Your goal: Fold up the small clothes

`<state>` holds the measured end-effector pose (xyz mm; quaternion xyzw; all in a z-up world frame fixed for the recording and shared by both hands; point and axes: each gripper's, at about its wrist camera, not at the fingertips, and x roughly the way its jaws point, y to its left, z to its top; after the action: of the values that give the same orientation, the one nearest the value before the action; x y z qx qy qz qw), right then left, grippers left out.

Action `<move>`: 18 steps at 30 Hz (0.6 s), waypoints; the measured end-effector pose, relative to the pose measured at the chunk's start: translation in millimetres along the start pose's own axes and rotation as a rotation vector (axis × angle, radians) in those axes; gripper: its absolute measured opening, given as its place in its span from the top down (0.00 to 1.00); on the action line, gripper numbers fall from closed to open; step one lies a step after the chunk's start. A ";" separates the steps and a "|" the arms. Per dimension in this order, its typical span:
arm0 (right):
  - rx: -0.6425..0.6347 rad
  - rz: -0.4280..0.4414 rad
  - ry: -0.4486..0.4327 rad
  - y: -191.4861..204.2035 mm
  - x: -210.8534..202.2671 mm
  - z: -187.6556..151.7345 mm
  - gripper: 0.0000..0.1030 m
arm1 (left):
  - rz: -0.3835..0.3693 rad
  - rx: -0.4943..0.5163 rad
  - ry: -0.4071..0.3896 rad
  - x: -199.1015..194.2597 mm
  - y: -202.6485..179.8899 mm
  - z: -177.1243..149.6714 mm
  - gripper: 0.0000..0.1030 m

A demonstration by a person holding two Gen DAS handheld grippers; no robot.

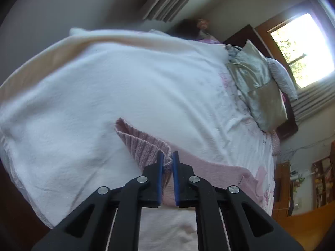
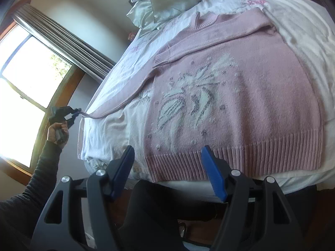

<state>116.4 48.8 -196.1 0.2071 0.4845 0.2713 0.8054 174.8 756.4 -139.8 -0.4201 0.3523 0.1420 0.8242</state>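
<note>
Left hand-held gripper (image 1: 168,159) clamps the sleeve cuff (image 1: 144,144) at lower centre; right hand-held gripper (image 2: 170,167) hangs apart over the hem. Pink sweater (image 2: 240,96) lies flat on the bed (image 2: 303,31). A tug might slip that thin pinch.

No legible text, label, brand, number or sign in either view. The pink sweater (image 2: 230,96) carries only a knitted white and grey floral pattern, no lettering. The bedsheet (image 2: 146,41) shows faint pink printed motifs, too blurred to tell whether any are characters. The shelves (image 1: 320,184) at the room's edge hold small items, too small to read.
</note>
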 end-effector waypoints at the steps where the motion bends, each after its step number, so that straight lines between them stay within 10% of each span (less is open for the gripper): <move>1: 0.001 -0.001 -0.005 -2.5 -0.6 4.6 0.35 | -0.027 0.040 -0.010 -2.9 -25.4 4.0 0.92; 9: 0.048 0.013 -0.067 -28.8 -19.2 30.5 0.35 | -0.168 0.342 0.025 24.9 -234.7 -15.2 0.92; 18: 0.147 -0.008 -0.084 -78.6 -32.4 42.2 0.33 | -0.225 0.566 0.226 139.9 -386.3 -135.7 0.92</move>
<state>160.2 -35.1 -202.6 0.2751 0.4697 0.2226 0.8088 416.5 405.8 -63.0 -0.2235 0.4183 -0.1010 0.8746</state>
